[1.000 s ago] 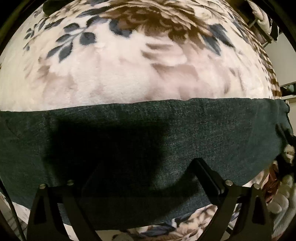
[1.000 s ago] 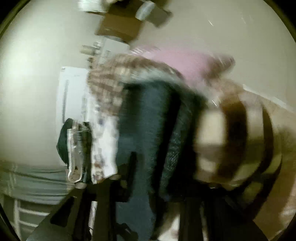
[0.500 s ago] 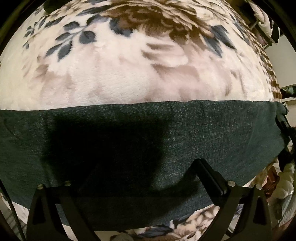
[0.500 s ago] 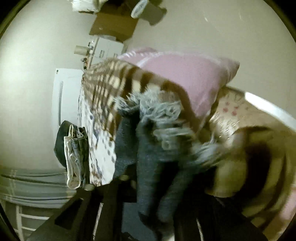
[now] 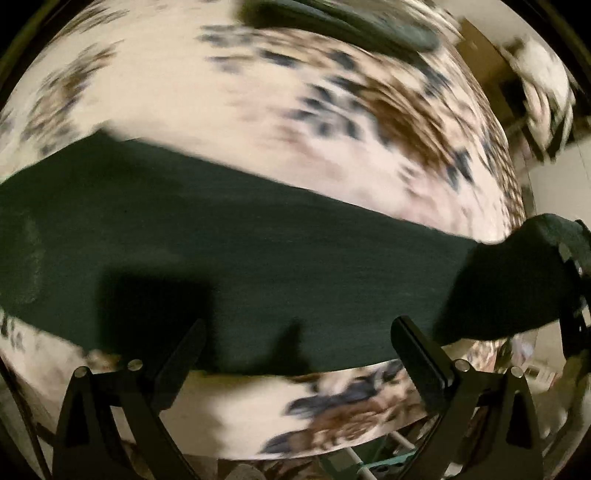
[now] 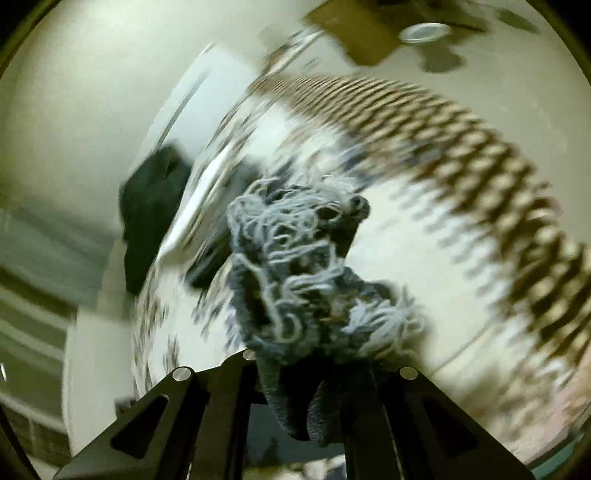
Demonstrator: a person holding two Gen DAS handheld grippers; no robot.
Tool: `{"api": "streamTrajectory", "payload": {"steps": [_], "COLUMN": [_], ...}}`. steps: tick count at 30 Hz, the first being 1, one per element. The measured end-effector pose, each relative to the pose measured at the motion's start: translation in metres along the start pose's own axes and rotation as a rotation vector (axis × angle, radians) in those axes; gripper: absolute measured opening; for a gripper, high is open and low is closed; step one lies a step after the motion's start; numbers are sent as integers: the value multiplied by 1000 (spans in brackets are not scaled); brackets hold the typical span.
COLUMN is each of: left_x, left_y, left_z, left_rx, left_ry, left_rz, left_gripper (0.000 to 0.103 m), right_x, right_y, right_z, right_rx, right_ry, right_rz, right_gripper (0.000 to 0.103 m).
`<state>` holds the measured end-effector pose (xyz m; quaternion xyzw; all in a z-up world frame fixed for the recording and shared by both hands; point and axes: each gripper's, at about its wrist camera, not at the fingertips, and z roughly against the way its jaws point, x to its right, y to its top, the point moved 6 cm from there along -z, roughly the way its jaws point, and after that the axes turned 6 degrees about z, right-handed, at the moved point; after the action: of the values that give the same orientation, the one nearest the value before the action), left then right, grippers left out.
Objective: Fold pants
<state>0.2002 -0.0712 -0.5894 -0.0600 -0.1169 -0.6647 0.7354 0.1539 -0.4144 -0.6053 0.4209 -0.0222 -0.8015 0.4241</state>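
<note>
Dark green-black pants [image 5: 236,251] lie as a flat band across a floral blanket [image 5: 221,122] in the left wrist view. My left gripper [image 5: 295,336] is open just above the pants' near edge, holding nothing. At the right the pants' end [image 5: 517,280] is lifted and folded back. My right gripper [image 6: 314,373] is shut on that end, whose frayed grey-blue hem [image 6: 295,266] bunches up between the fingers in the right wrist view. The view is blurred by motion.
Another dark garment [image 5: 343,22] lies at the blanket's far edge. In the right wrist view a brown checked blanket [image 6: 480,147], a dark item [image 6: 151,206] hanging at the bed's side, a white wall and a cardboard box [image 6: 354,33] show.
My left gripper has pulled back and tilted, so the pants now cross the view at a slant. My right gripper has swung with the frayed hem, lifting the pants' right end over.
</note>
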Motion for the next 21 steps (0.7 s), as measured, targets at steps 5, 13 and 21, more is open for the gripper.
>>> {"api": "streamTrajectory", "payload": {"steps": [5,13,21], "left_x": [-90,-167,-149], "left_y": [-3,2,16], "left_z": [25,37,30], "left_rx": [36,63,37], "left_ry": [50,49,-127], "left_rz": [118,195,232], "left_gripper": [102,102,102], "right_x": [-104,-174,-153], "right_y": [-89,-224,-192], "right_z": [-93,-221,-160], "right_rx": [-185,-469,-455], "right_ry": [18,-147,71], "right_rz": [165,470,119], "right_gripper": [8,24,95]}}
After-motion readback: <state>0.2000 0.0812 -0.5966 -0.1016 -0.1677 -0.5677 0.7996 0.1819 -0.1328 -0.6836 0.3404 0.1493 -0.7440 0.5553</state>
